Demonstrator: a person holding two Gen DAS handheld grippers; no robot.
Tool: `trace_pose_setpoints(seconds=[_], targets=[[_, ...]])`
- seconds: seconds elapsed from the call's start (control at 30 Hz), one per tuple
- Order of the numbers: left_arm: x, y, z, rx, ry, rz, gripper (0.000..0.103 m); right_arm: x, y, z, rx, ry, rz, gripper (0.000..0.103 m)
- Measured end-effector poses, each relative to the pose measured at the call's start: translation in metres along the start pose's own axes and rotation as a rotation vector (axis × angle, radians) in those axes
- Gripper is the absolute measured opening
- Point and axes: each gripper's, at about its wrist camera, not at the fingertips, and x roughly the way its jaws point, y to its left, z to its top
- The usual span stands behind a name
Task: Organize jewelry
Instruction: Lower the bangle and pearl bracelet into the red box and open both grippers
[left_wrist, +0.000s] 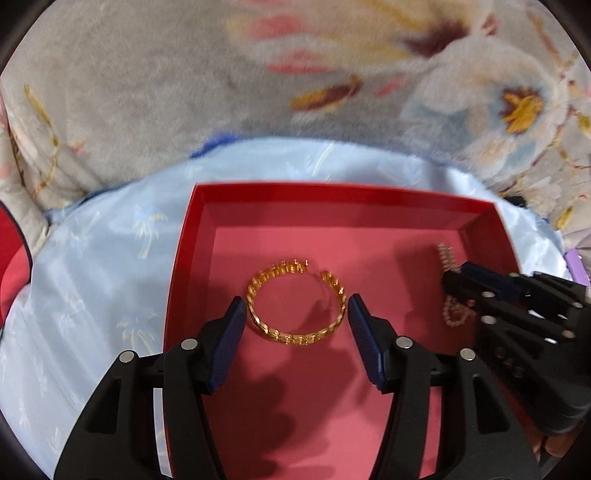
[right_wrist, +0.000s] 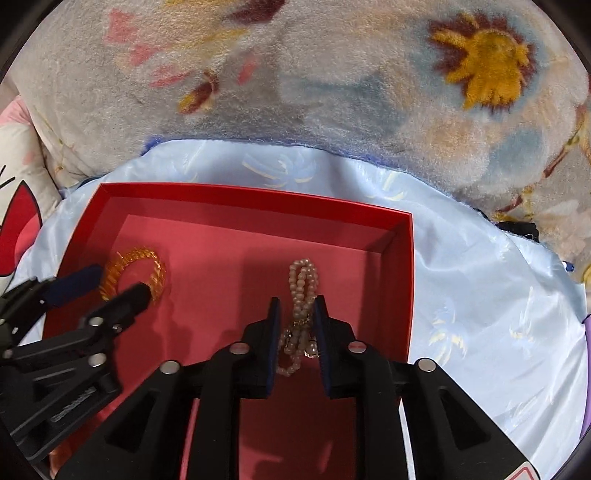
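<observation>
A red box (left_wrist: 332, 192) (right_wrist: 258, 197) with a pink floor lies open on pale blue satin cloth. My left gripper (left_wrist: 293, 304) (right_wrist: 118, 282) is over the box's left half. Its blue pads touch the two sides of a gold chain-link cuff bracelet (left_wrist: 295, 334) (right_wrist: 157, 271), which casts a shadow on the floor below. Over the right half, my right gripper (right_wrist: 297, 306) (left_wrist: 452, 277) stands slightly open. A looped pearl bead necklace (right_wrist: 303, 277) (left_wrist: 447, 254) lies on the floor between its pads with a gap on the left side.
The blue satin cloth (right_wrist: 480, 295) rests on a fluffy flowered blanket (right_wrist: 332, 92). A red and white cushion (right_wrist: 18, 221) is at the left edge. Something purple (left_wrist: 578, 264) shows at the right edge.
</observation>
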Motion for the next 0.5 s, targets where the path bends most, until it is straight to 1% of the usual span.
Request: trace_pose_setpoints(seconds=[0.03,0.07,0.1,0.2,0.27,0.3,0.33,0.4,0.43,0.5], targets=[[-0.001,0.001,0.000,-0.006,-0.005,0.000,0.067,-0.001,-0.001,0.000,0.002,-0.005,0.001,0.029],[-0.003,0.002,0.000,-0.015,-0.018,0.015,0.073,-0.004,-0.001,0.000,0.006,-0.018,0.002,0.033],[-0.006,0.004,0.000,-0.022,-0.036,0.010,0.077,-0.009,-0.002,0.000,0.011,-0.036,0.003,0.037],[-0.013,0.009,0.001,-0.047,-0.054,-0.004,0.078,-0.030,-0.006,-0.001,0.015,-0.088,0.029,0.038],[-0.028,0.014,0.001,-0.068,-0.088,-0.016,0.078,-0.050,-0.009,-0.005,0.012,-0.125,0.042,0.039],[-0.036,0.015,0.000,-0.072,-0.101,-0.027,0.078,-0.063,-0.010,-0.008,0.008,-0.145,0.049,0.043],[-0.049,0.018,-0.002,-0.076,-0.122,-0.041,0.078,-0.076,-0.012,-0.014,0.003,-0.161,0.059,0.047],[-0.073,0.023,-0.007,-0.072,-0.160,-0.044,0.079,-0.099,-0.019,-0.028,-0.005,-0.186,0.088,0.051],[-0.085,0.026,-0.010,-0.068,-0.179,-0.046,0.083,-0.112,-0.022,-0.038,-0.012,-0.199,0.095,0.053],[-0.109,0.029,-0.020,-0.070,-0.204,-0.022,0.084,-0.128,-0.022,-0.055,-0.028,-0.213,0.101,0.056]])
